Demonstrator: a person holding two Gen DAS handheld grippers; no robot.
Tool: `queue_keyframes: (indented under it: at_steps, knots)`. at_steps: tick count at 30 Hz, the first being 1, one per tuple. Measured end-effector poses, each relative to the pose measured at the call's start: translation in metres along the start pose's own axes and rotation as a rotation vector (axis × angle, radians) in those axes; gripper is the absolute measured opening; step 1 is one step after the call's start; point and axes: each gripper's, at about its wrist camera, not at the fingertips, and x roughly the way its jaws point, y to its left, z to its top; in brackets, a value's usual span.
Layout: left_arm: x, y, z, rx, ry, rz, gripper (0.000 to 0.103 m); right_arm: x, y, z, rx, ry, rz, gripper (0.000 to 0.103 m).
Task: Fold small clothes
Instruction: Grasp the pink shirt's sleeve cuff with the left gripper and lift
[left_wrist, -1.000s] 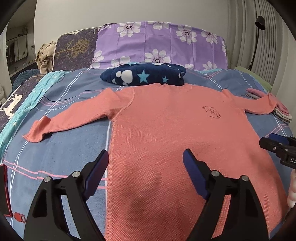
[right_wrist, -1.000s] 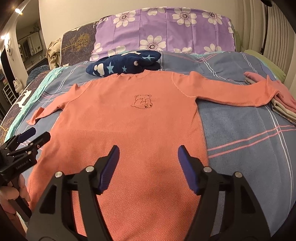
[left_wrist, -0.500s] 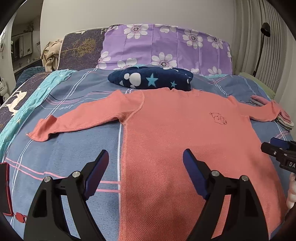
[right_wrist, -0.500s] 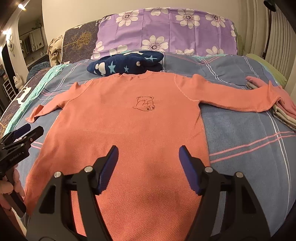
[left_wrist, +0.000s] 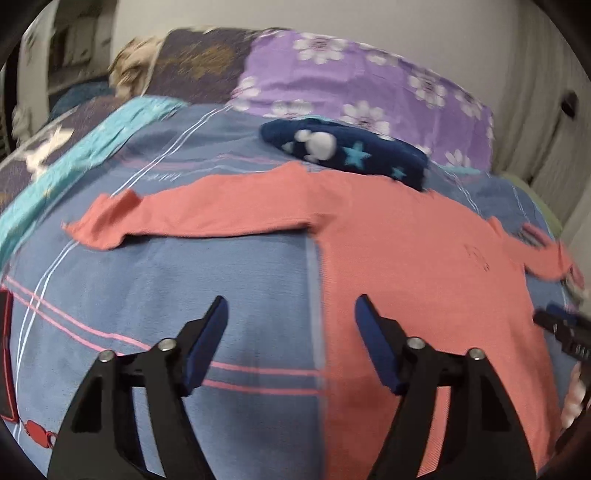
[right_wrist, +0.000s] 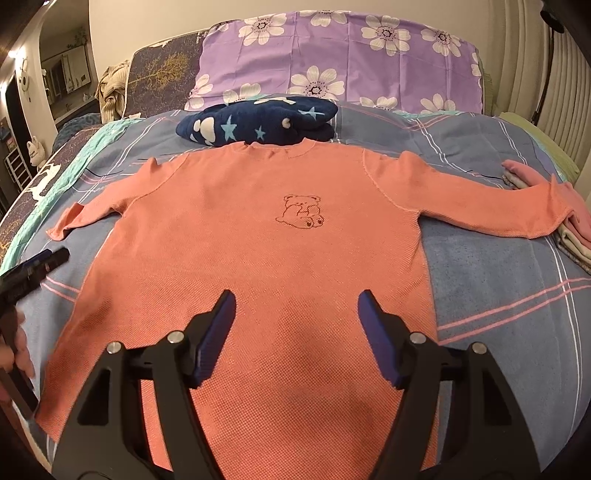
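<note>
Left gripper (left_wrist: 290, 325) swings out toward the near side seam of the coral shirt (right_wrist: 258, 266), jaws just narrowed but empty, hanging over the striped bedspread (left_wrist: 184, 280) where half a second ago they straddled cloth; looks like a line-up for the first fold. Right gripper (right_wrist: 295, 317) hovers over the hem, jaws apart, holding nothing. Beyond, the shirt lies flat, both sleeves out, collar against the navy star blanket (right_wrist: 258, 122)

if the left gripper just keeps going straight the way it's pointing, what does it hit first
Probably the blue striped bedcover, right beside the coral shirt's side edge. The left gripper is open with nothing between its jaws, which have just been closing.
</note>
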Motion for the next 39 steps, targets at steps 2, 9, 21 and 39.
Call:
queue_keyframes:
  at_steps: [2,9,21,39]
  knots:
    - [0.008,0.040,0.010,-0.111,0.017,0.031,0.047,0.002,-0.001,0.001,0.000,0.004,-0.005,0.071]
    - [0.039,0.176,0.032,-0.518,0.051,0.095,0.033,0.013,-0.008,0.004,0.022,0.026,-0.032,0.071]
    - [0.092,0.252,0.063,-0.764,-0.028,0.116,0.004,0.018,-0.006,0.011,0.010,0.028,-0.044,0.071]
    - [0.043,-0.200,0.116,0.216,-0.112,-0.451,0.048,0.013,-0.066,0.004,0.164,0.014,-0.072,0.072]
